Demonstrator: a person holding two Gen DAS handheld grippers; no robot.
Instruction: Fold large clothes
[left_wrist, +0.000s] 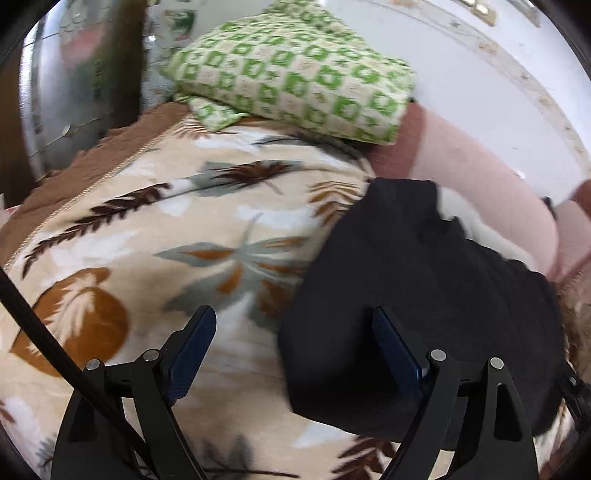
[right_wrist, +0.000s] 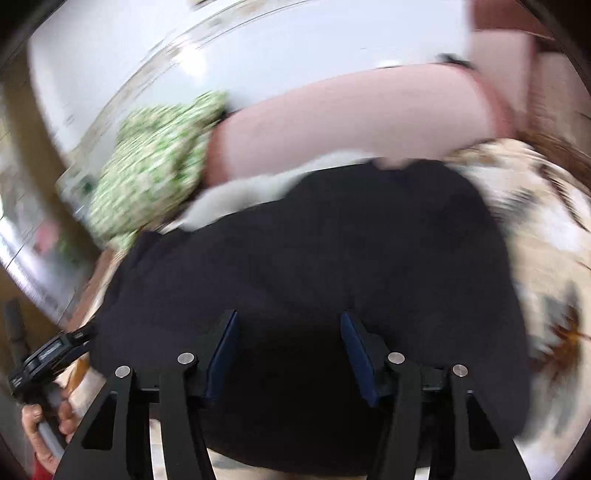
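Left wrist view shows the left gripper (left_wrist: 293, 350) with its two black fingers spread wide apart and nothing between the blue pads. Going from left to right, the left finger hangs over the cream fleece blanket with brown and grey leaves (left_wrist: 155, 236). The right finger sits in front of the dark navy folded cloth (left_wrist: 417, 288). The cloth lies flat on the blanket, to the right of the gap between the fingers. Its left edge reaches just into that gap. I cannot tell if the right finger touches the cloth. Behind the blanket lies a green and cream checked pillow (left_wrist: 295, 74), and to the right of it a long pink cushion (left_wrist: 480, 173).

Right wrist view is blurry. At the far left, a hand (right_wrist: 40, 424) holds the handle of the other tool. Next comes the right gripper (right_wrist: 288, 354). Its fingers stand apart, not pinching anything. The dark cloth fills the middle of this view and spreads under and past both fingers. I cannot tell if the pads touch it. The green pillow sits behind on the left, the pink cushion runs across the back, and the leafy blanket shows on the right.
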